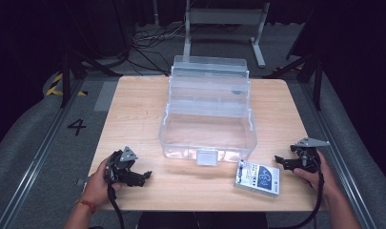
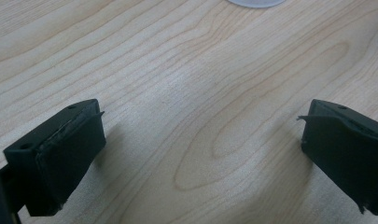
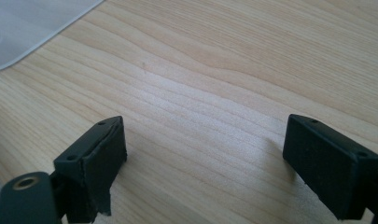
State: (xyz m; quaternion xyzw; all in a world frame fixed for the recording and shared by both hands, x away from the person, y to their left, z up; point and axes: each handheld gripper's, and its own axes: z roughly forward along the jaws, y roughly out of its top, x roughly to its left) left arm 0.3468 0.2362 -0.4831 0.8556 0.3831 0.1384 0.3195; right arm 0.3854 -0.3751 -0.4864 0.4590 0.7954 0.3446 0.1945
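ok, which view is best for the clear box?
High view. It shows the whole clear box at mid-table, lid open, nothing visible inside, latch tab at the front. The right gripper view catches just a translucent corner at top left; the left gripper view just a pale sliver at the top edge, likely the latch.

Table [image 1: 138, 109]: pale wood, wavy brown grain with oval knots close up.
Storage box [image 1: 207, 117]: clear colourless plastic, frosted white latch at front.
Flat packet [image 1: 258, 178]: white with blue print, small coloured marks along 1 edge.
Left gripper [image 1: 146, 175] and right gripper [image 1: 278, 159]: matt black, each with a grey top plate.
Floor: grey, a black "4", yellow-black hazard stripes at left.
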